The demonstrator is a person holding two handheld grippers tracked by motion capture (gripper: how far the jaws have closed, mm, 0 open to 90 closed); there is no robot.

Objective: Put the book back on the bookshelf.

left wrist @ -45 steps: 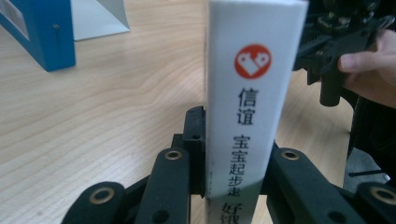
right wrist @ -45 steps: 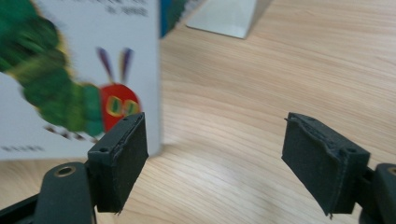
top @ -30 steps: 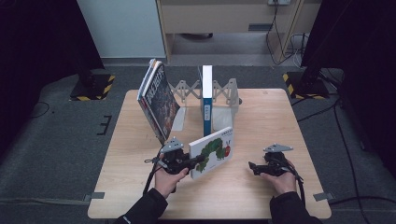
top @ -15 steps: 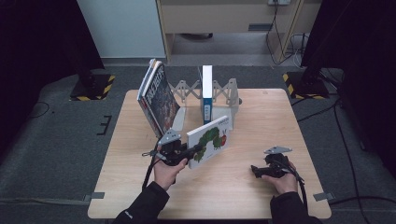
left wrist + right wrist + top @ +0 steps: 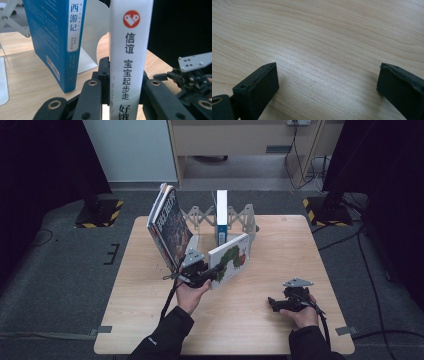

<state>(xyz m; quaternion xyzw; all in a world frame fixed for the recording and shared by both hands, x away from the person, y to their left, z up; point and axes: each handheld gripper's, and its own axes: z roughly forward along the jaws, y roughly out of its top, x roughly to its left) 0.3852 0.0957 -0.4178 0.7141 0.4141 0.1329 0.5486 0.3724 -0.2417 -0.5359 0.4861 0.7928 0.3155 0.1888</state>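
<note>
My left gripper (image 5: 214, 271) is shut on a white picture book (image 5: 229, 260) with a green caterpillar on its cover, holding it tilted above the table middle. In the left gripper view its white spine (image 5: 129, 57) with Chinese print stands between my two jaws. A blue book (image 5: 221, 218) stands upright in the folding rack (image 5: 245, 217) just behind; its blue cover (image 5: 53, 37) is close ahead on the left. My right gripper (image 5: 272, 303) rests low near the front right of the table, open, with bare wood (image 5: 324, 50) between its jaws.
Two or three large books (image 5: 169, 225) lean at the rack's left end. The wooden table (image 5: 310, 250) has free room on the right and front. Yellow-black stand feet (image 5: 100, 212) sit on the floor beyond the table's back corners.
My left gripper has carried the white book up and back toward the rack and the blue book. The right gripper has stayed near the front right.
</note>
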